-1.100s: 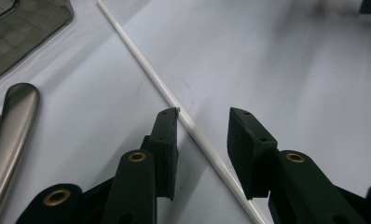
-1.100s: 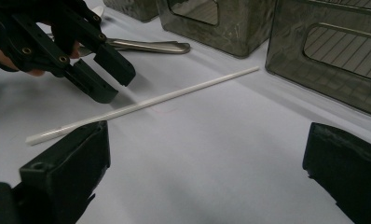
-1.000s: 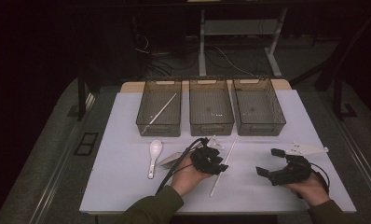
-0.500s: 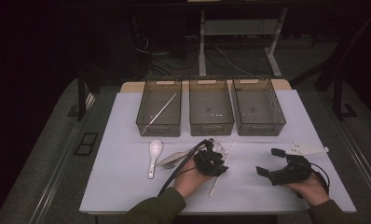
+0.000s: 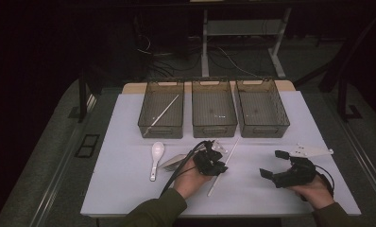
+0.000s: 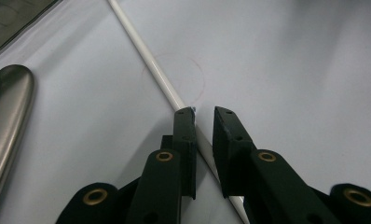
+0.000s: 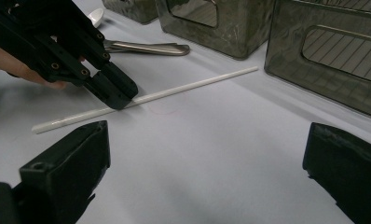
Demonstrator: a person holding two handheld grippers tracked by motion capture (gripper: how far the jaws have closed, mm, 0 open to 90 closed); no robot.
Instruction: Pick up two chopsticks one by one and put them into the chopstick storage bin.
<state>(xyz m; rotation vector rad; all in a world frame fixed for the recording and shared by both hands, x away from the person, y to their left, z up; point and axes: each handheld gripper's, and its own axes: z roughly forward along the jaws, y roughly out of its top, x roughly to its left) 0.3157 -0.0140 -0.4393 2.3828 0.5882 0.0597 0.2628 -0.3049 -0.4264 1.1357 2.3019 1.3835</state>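
A long white chopstick (image 5: 231, 152) (image 6: 151, 65) (image 7: 197, 84) lies flat on the white table, running diagonally below the middle bin. My left gripper (image 5: 220, 166) (image 6: 203, 112) (image 7: 116, 95) points down onto its middle. Its jaws have just been closing and stand narrowly apart, with the stick between them; one pad is at the stick, and a thin gap shows on the other side. My right gripper (image 5: 273, 164) (image 7: 207, 128) rests near the front right, wide open, nothing between its fingers.
Three dark mesh bins stand in a row at the back: the left bin (image 5: 145, 124) holds another white chopstick (image 5: 165, 112), then the middle bin (image 5: 213, 130) and the right bin (image 5: 262, 131). A white spoon (image 5: 156, 156), a metal utensil (image 5: 174, 162) (image 6: 9, 116) and a white utensil (image 5: 313, 151) lie on the table.
The left gripper has shifted slightly right and settled onto the chopstick. The right hand and the objects on the table have stayed where they were.
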